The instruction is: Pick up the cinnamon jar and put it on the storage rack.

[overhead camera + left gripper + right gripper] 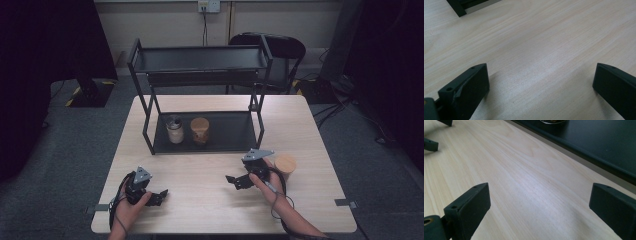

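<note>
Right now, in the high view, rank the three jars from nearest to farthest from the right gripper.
1. Wooden-lidded jar on the table, just right of the right gripper.
2. Brown jar on the rack's lower shelf.
3. Silver-lidded white jar, left of the brown one.

I see a pale wooden table (pixel 200 170). A black two-tier rack (pixel 200 95) stands on its far half. A wooden-lidded jar (pixel 285 166) sits directly on the tabletop near the right edge.

In the high view, your right hand (pixel 267 182) and right gripper (pixel 235 181) cover the near left part of the wooden-lidded jar (pixel 286 165) just beyond them. In the right gripper view, the frame's top edge cuts off a jar base (pixel 552 121) on the black shelf (pixel 599 142) ahead of the jaws; its contents cannot be identified.
</note>
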